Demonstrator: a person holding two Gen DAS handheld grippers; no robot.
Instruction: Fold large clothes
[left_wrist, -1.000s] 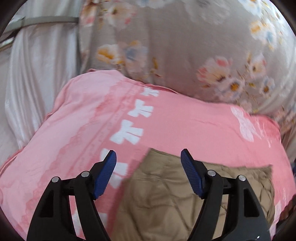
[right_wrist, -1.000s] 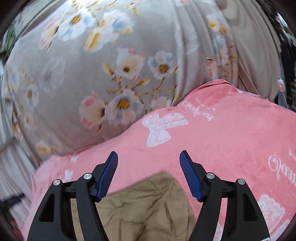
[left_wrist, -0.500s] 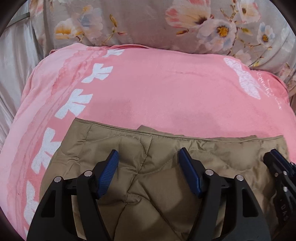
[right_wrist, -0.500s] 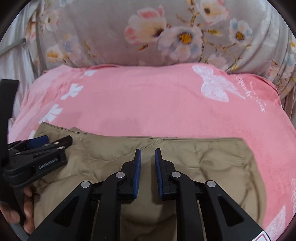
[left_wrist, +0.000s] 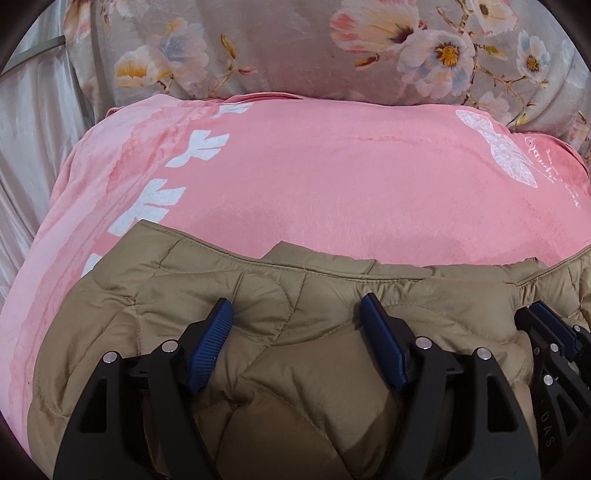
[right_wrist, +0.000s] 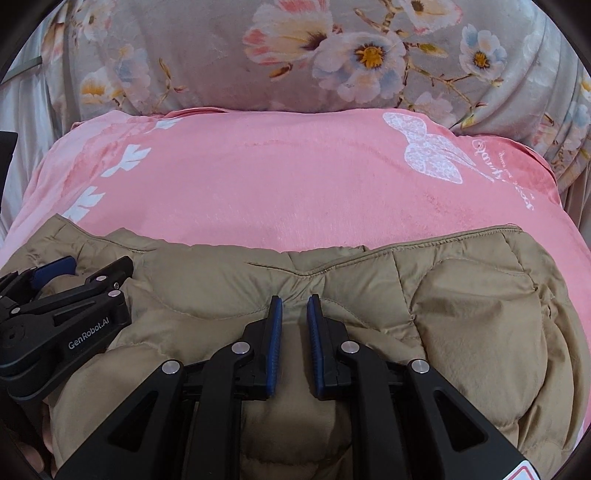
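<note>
The tan quilted padded jacket lies bunched on the near half of the pink plush blanket. The left gripper stands wide, straddling its padding near the left edge. The right gripper, just narrowed, pinches a thin ridge. Gripping step; next, the left must close before lifting.

Both views are evenly and softly lit, with no glare. Only faint shadows lie under each tool. Focus is sharp across the centre; the fisheye bends everything toward the rim, and the corners fall to black.
</note>
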